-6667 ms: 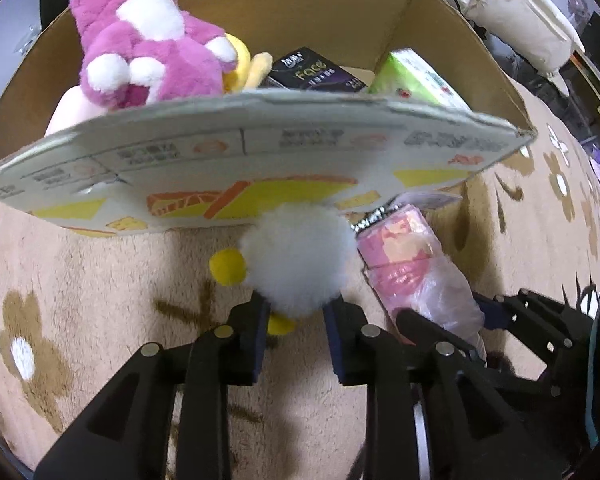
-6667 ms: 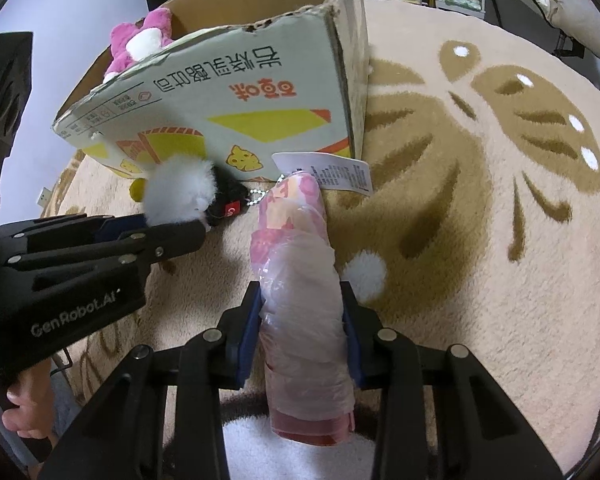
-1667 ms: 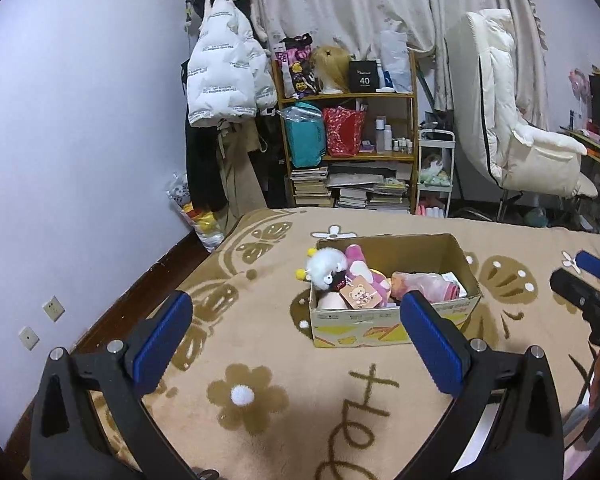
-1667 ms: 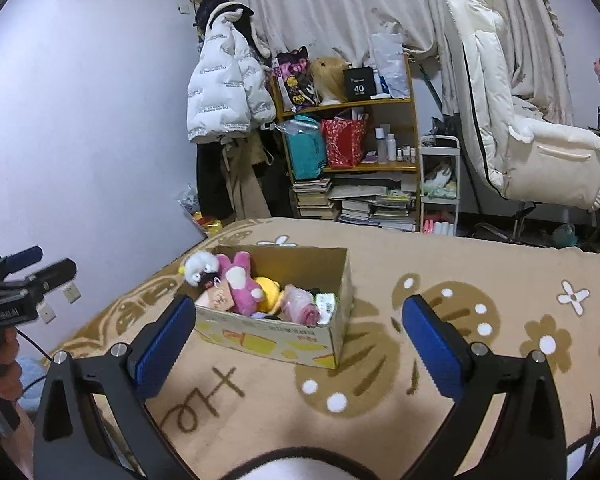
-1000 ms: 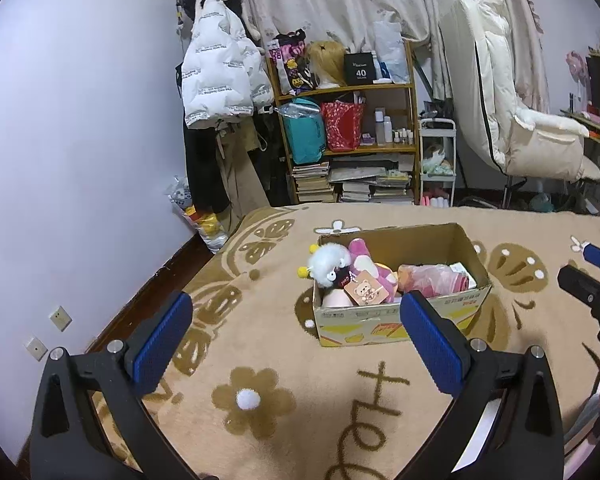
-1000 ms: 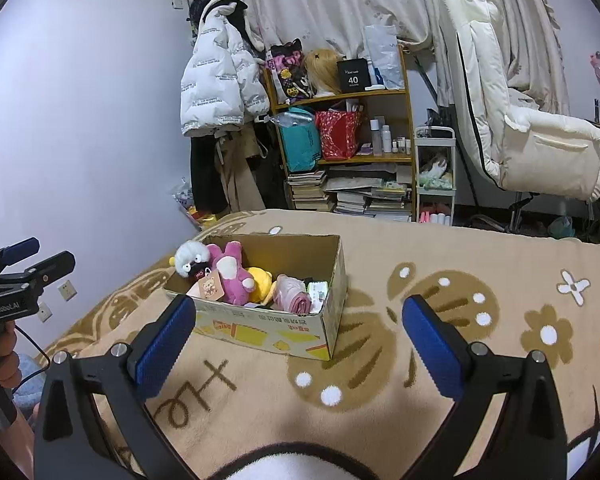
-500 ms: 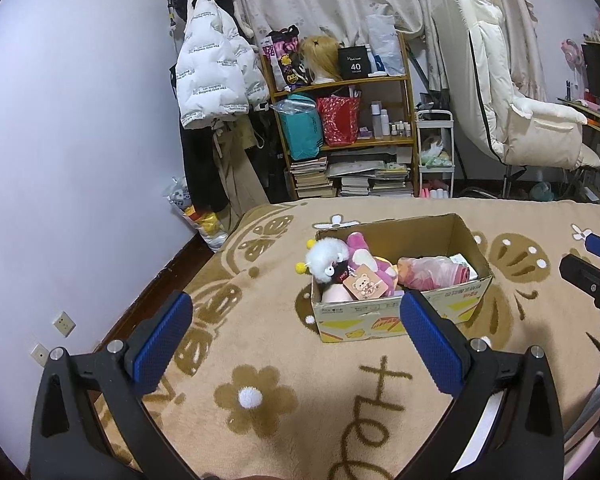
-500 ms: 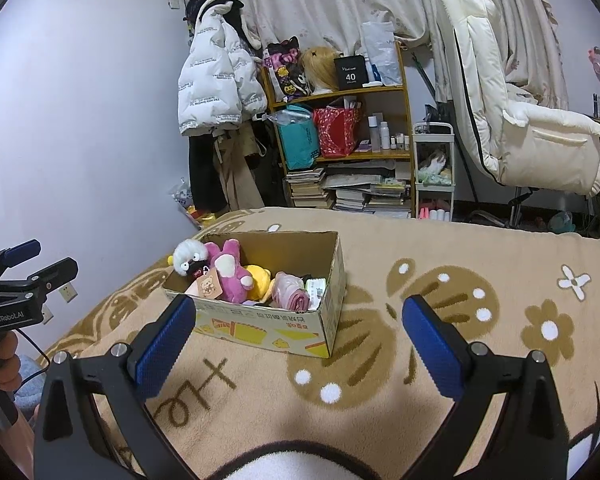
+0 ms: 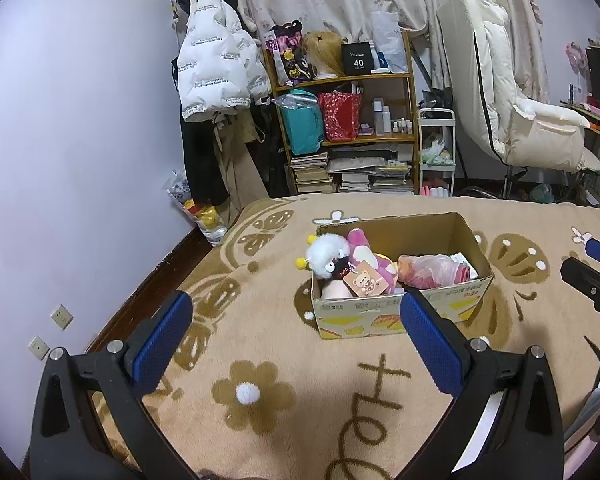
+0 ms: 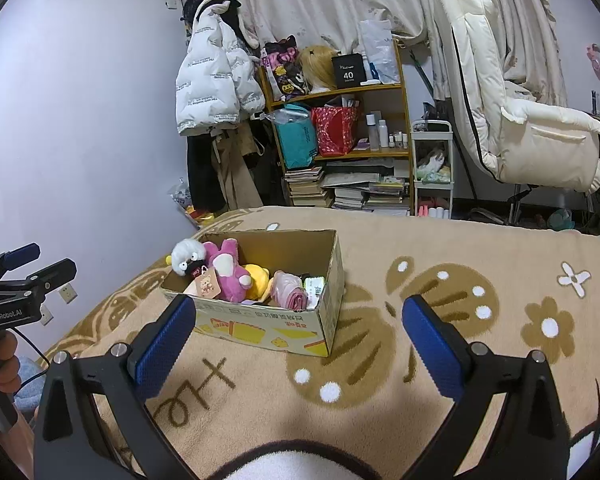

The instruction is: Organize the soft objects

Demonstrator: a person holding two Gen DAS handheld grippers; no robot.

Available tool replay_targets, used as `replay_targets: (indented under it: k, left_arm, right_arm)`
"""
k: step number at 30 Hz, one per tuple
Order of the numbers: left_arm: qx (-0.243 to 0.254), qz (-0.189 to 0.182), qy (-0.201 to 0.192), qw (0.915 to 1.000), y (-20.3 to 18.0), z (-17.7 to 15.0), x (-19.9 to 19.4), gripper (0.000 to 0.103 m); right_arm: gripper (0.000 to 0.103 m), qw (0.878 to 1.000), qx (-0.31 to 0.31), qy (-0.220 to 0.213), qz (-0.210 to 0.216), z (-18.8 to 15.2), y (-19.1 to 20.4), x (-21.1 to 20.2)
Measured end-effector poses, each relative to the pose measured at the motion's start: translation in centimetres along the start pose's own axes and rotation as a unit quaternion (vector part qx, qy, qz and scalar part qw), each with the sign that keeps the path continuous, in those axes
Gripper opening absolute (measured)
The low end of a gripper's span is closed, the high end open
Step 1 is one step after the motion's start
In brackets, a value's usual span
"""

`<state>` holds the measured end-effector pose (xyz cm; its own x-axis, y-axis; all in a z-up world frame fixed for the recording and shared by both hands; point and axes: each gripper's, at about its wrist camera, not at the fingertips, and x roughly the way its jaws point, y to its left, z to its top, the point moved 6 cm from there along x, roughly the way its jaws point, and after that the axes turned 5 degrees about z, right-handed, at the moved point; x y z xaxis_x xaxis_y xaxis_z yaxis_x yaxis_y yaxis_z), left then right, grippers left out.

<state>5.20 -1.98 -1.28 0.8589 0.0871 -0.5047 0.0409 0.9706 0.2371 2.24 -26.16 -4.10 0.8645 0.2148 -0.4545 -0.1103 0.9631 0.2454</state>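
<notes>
A cardboard box [image 9: 428,312] stands on the beige flowered carpet and also shows in the right wrist view [image 10: 268,330]. In it lie a white fluffy toy [image 9: 326,256], a pink plush [image 10: 230,272], a yellow plush [image 10: 258,278] and a pink toy wrapped in plastic [image 9: 434,270]. My left gripper [image 9: 296,340] is open and empty, held well back from the box. My right gripper [image 10: 298,336] is open and empty, also back from the box. Each gripper shows at the edge of the other's view.
A wooden shelf [image 9: 348,136] packed with bags and books stands at the back wall, with a white jacket [image 9: 216,68] hanging to its left. A cream recliner chair [image 9: 516,112] stands at the right. A purple wall [image 9: 80,160] runs along the left.
Since 6.7 s ago both grippers let go of the white toy and the wrapped pink toy, which now lie in the box. Over the last second the views shifted only slightly.
</notes>
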Motion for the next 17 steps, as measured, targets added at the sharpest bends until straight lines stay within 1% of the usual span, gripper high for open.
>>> replay_targets:
  k: [17]
  left_arm:
    - [0.002,-0.002,0.005,1.0000,-0.13,-0.06,0.17,0.103]
  right_arm:
    - [0.103,1.000,0.000,0.000,0.001,0.15,-0.06,-0.04]
